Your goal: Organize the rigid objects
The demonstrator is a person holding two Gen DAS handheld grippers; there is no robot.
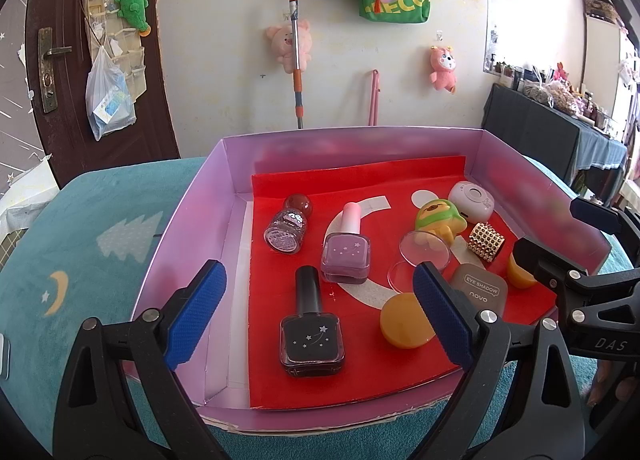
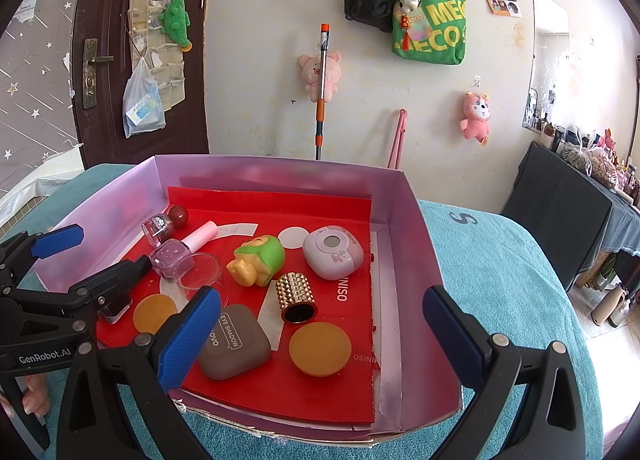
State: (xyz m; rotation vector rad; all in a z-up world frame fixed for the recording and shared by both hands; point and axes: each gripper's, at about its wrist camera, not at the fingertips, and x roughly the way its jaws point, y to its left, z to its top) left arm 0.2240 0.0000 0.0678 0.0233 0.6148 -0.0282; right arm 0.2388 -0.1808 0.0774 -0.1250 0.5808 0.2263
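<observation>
A pink box (image 1: 188, 215) with a red liner holds several small things. In the left wrist view: a black nail polish bottle (image 1: 312, 334), a purple one (image 1: 346, 256), a glitter bottle (image 1: 286, 230), an orange disc (image 1: 404, 320), a clear dome (image 1: 424, 254), a brown eye-shadow case (image 1: 478, 288), a green-yellow toy (image 1: 438, 219). My left gripper (image 1: 320, 314) is open above the black bottle. In the right wrist view my right gripper (image 2: 320, 340) is open over the eye-shadow case (image 2: 234, 344), an orange disc (image 2: 320, 348) and a gold studded cap (image 2: 298, 296).
The box (image 2: 416, 260) sits on a teal towel-covered table (image 2: 500, 280). A white-pink toy camera (image 2: 332, 252) lies at the back right. A mop, plush toys and bags hang on the wall behind. A dark table (image 2: 560, 211) stands at right.
</observation>
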